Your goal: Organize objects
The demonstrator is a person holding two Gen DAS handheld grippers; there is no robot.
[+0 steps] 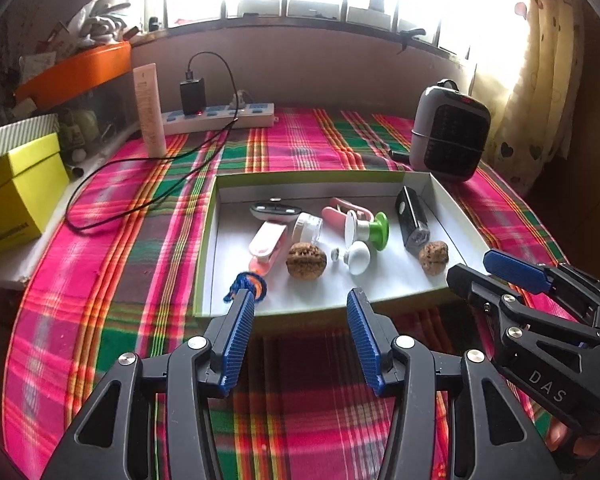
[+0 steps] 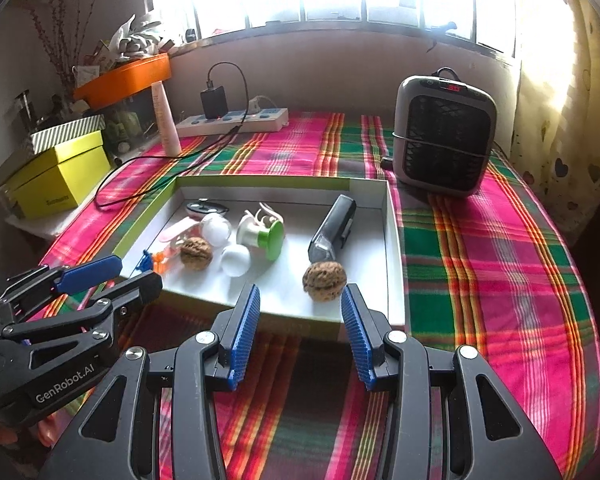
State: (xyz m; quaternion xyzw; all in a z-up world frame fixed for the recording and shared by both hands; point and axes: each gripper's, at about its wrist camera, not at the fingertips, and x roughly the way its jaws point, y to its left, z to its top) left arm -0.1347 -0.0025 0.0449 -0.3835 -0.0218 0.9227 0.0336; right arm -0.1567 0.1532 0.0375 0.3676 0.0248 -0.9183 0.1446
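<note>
A shallow white tray with a green rim (image 1: 206,248) (image 2: 394,248) lies on the plaid cloth. It holds two walnuts (image 1: 306,261) (image 1: 433,257) (image 2: 324,275) (image 2: 196,253), a white knob (image 1: 358,257) (image 2: 235,260), a green-and-white piece (image 1: 374,231) (image 2: 266,234), a black device (image 1: 411,216) (image 2: 334,226), a small clear jar (image 1: 309,229), pink clips (image 1: 266,242) and a blue-orange tassel (image 1: 247,285). My left gripper (image 1: 300,295) (image 2: 136,270) hangs open and empty just before the tray's near edge. My right gripper (image 2: 301,290) (image 1: 474,264) is open beside it, the near walnut just beyond its tips.
A grey heater (image 2: 444,136) (image 1: 450,132) stands behind the tray at the right. A power strip (image 1: 220,117) with a black charger and cable lies at the back. A yellow box (image 1: 18,192) and an orange tub (image 1: 76,72) fill the left side. Plaid cloth (image 2: 500,280) stretches right of the tray.
</note>
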